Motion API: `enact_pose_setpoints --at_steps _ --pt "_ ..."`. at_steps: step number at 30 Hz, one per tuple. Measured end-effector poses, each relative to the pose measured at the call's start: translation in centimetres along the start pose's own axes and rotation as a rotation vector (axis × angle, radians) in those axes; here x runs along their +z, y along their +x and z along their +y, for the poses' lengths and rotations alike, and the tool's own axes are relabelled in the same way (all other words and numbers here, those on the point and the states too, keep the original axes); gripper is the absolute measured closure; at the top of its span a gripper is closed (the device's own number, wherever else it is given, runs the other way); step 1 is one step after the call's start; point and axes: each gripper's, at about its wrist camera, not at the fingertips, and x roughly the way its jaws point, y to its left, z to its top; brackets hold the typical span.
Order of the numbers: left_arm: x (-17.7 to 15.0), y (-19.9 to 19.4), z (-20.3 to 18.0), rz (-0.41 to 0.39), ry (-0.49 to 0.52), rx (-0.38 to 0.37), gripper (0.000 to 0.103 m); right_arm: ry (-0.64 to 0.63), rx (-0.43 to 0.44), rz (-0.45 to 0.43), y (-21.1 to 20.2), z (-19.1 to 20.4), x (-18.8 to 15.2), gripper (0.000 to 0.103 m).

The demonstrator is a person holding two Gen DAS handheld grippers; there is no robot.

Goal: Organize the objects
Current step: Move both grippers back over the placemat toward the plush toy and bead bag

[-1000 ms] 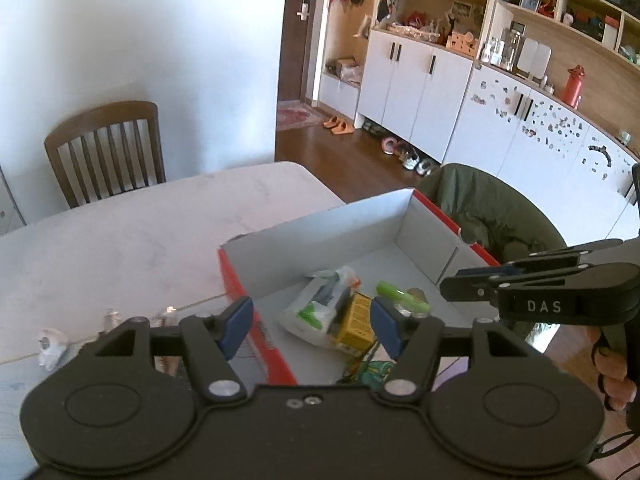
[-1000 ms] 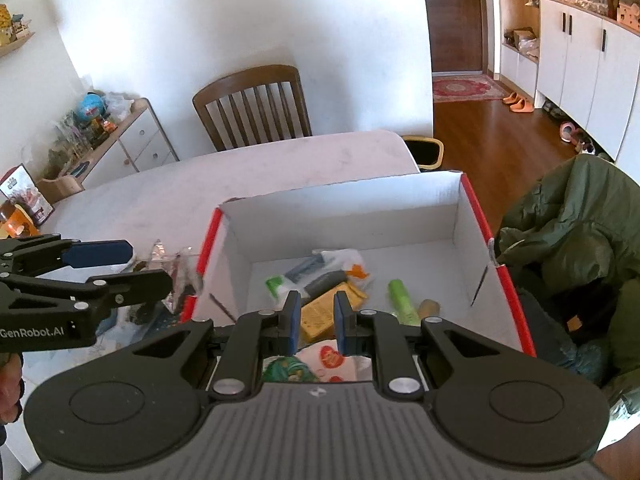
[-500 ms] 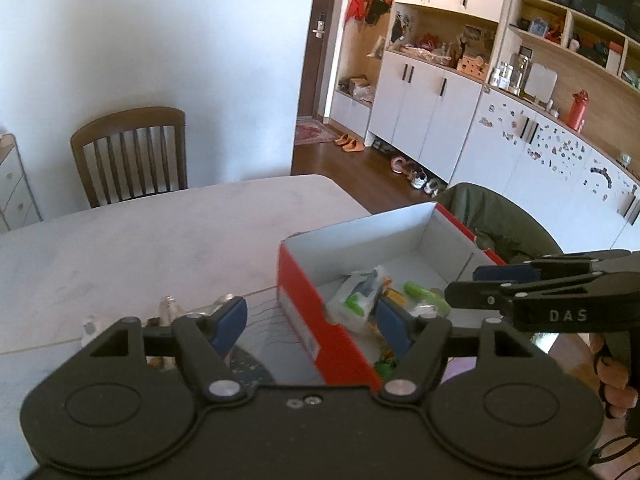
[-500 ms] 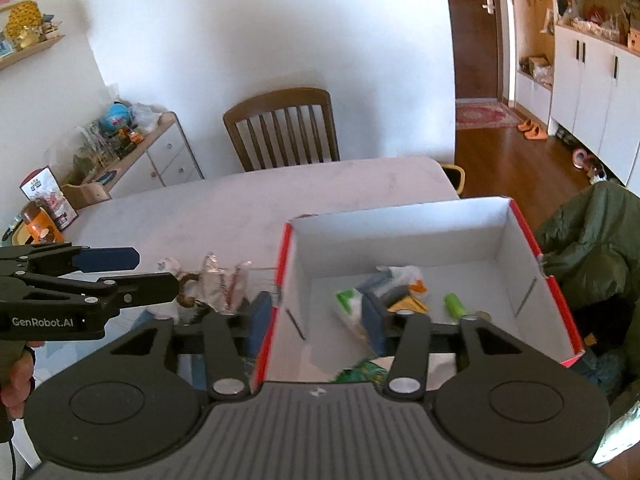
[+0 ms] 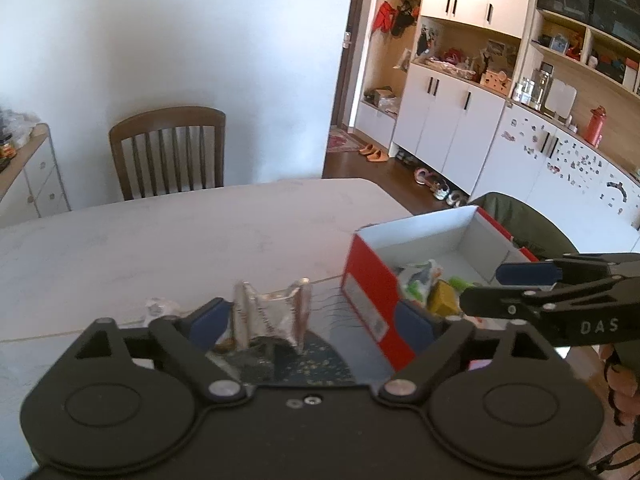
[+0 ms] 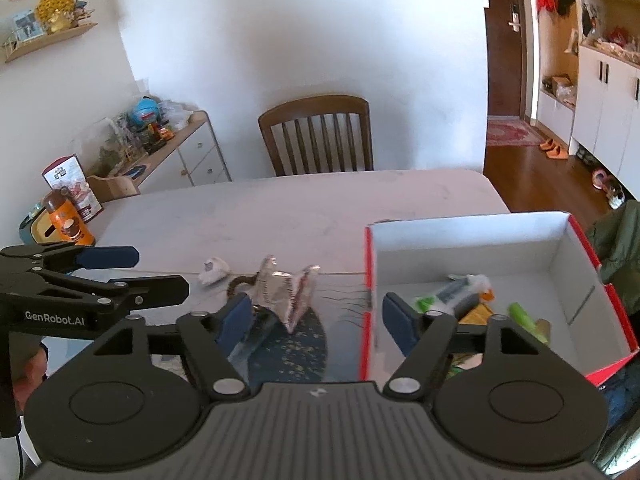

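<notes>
We see both pairs of jaws standing wide apart with nothing between them: our left gripper (image 5: 310,322) has its 2 blue-padded fingers spread either side of the crinkled silver wrapper (image 5: 272,312), and our right gripper (image 6: 316,318) has its own 2 fingers spread just as wide, the left finger near the same wrapper and the right one over the near corner of the box. Neither gripper touches anything that we can make out. The silver wrapper stands bent on the pale table (image 5: 180,240), on a dark speckled mat (image 6: 292,354), just to the left of the red shoe box (image 6: 480,264). Beside it, further left, we see a small white crumpled scrap (image 6: 214,270) and something brown and curved that is too blurred for us to name. The box is open, white inside, and sits at the table's right edge; in it lie a white and green packet (image 6: 456,292), a yellow pack (image 6: 476,314) and a green tube (image 6: 524,320), all gathered toward the near side. In the left wrist view the right gripper reaches in from the right over the box, and a hand (image 5: 622,384) shows below it. A wooden chair (image 6: 316,136) stands at the table's far side, and a green jacket (image 5: 532,224) hangs beyond the box.
</notes>
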Motion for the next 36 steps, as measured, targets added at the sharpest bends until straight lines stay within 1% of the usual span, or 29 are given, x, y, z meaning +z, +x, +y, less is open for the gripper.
enact_pose_setpoints --at_steps 2,5,8,9,13,15,18,24,26,29,31,36 --pt "-0.1 -0.3 0.9 -0.005 -0.009 0.011 0.005 -0.008 0.008 0.001 0.3 1.0 0.0 0.028" --pt "-0.3 -0.5 2.4 -0.007 -0.027 0.019 0.002 -0.018 0.020 0.003 0.7 2.5 0.0 0.023" --pt "-0.6 -0.7 3.9 -0.015 -0.033 0.031 0.001 -0.029 0.024 0.009 1.3 3.9 0.0 0.022" --pt "-0.6 -0.7 4.4 -0.016 -0.036 0.034 0.001 -0.031 0.025 0.011 1.5 4.3 0.0 0.020" --pt "-0.7 -0.6 6.3 -0.015 -0.052 0.040 0.001 -0.044 0.023 0.017 2.3 6.0 0.0 0.020" --pt "-0.8 -0.4 7.3 -0.009 -0.056 0.060 0.001 -0.050 0.023 0.022 2.7 6.6 0.0 0.020" --pt "-0.8 0.3 8.7 0.006 -0.053 0.108 0.001 -0.063 0.022 0.032 3.6 7.6 0.0 0.020" --pt "-1.0 1.8 12.0 -0.012 -0.085 0.145 0.000 -0.078 0.031 0.057 5.5 9.1 0.1 0.020" --pt "-0.8 2.3 12.8 -0.015 -0.085 0.166 0.000 -0.101 0.024 0.060 6.2 9.7 0.1 0.020" --pt "-1.0 3.6 14.1 0.002 -0.074 0.204 0.000 -0.119 0.029 0.067 7.4 10.4 0.1 0.020" --pt "-1.2 4.6 15.1 0.028 -0.094 0.208 0.000 -0.124 0.026 0.074 8.1 10.6 0.1 0.020" --pt "-1.8 7.0 17.2 0.049 -0.128 0.220 0.000 -0.132 0.003 0.129 10.7 10.2 -0.6 0.020"
